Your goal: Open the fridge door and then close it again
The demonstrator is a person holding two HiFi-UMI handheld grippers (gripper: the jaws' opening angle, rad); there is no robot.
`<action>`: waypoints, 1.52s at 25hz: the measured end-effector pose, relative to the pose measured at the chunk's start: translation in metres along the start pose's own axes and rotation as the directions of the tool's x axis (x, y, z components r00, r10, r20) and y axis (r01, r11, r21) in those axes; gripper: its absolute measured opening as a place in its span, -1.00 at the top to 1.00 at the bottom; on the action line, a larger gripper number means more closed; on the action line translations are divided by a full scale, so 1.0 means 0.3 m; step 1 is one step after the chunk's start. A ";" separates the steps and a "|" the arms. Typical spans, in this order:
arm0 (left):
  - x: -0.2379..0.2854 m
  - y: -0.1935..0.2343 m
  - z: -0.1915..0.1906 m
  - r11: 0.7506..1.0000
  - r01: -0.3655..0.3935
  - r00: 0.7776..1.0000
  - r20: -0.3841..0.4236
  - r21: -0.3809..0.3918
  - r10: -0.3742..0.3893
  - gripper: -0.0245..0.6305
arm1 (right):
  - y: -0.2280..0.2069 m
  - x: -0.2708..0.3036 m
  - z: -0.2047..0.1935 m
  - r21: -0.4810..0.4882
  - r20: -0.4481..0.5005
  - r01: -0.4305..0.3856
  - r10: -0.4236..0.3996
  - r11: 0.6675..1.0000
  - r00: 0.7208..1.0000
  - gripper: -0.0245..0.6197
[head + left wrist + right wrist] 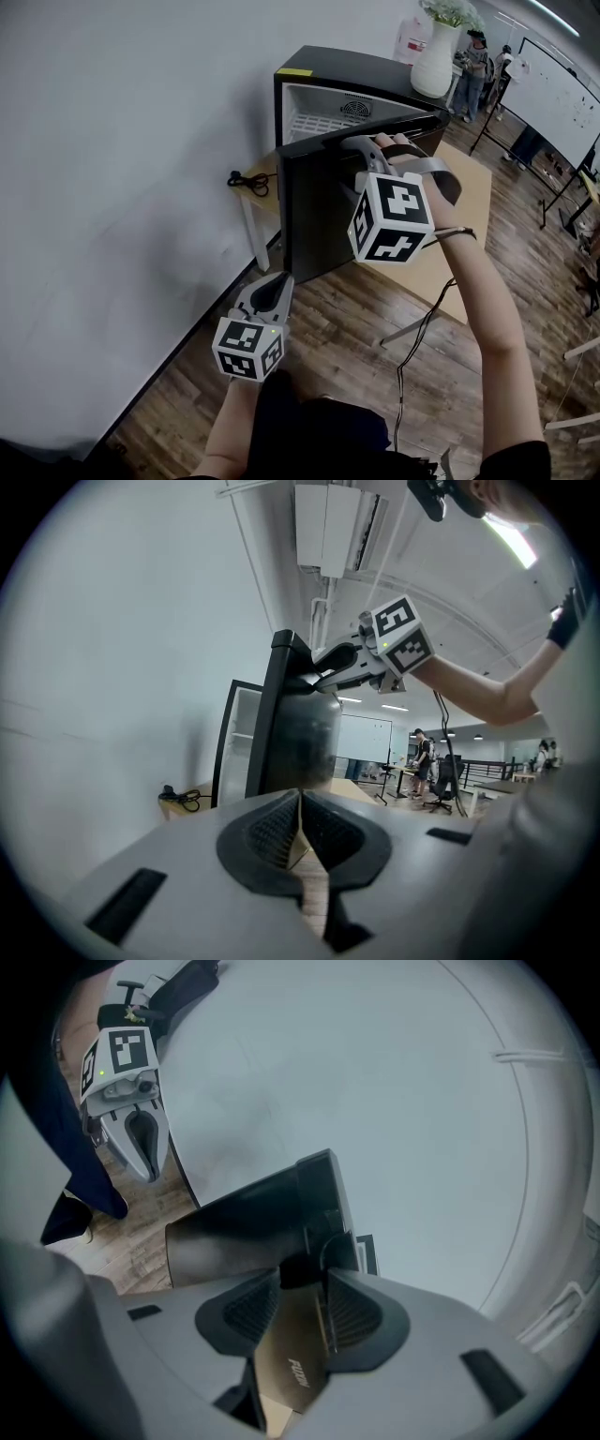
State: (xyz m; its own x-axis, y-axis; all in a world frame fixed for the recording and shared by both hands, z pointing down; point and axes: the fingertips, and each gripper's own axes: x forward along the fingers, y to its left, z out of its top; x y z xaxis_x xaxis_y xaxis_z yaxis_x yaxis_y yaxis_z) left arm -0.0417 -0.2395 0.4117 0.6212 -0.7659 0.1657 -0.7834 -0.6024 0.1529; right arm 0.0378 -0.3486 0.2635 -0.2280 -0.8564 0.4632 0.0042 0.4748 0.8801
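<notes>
Right gripper [302, 1281] clamps the fridge door [234, 1232] — its white logo [297, 1372] perhaps "FUXIN"

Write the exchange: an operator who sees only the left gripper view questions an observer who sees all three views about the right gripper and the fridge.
Operator: Is the right gripper really gripping the door, or only resting on it?
Observer: Gripping. The right gripper view shows the door's top edge between its jaws, which are closed on it.
Operator: Is anything on top of the fridge?
Observer: Yes. The head view shows a white vase with a plant standing on its top, at the far corner.
</notes>
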 end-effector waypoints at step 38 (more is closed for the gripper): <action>-0.002 -0.383 -0.101 0.991 0.128 0.991 -0.035 0.033 -0.127 0.90 | 0.185 -0.395 -0.209 -0.115 0.142 0.004 0.012 0.993 0.990 0.49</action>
State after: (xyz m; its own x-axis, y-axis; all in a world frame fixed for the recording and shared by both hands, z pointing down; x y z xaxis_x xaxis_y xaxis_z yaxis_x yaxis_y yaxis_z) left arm 0.0484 -0.1631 0.4235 0.7158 -0.6750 0.1789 -0.6976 -0.7025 0.1410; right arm 0.1260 -0.2334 0.2640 -0.3641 -0.8131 0.4542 0.1149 0.4448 0.8883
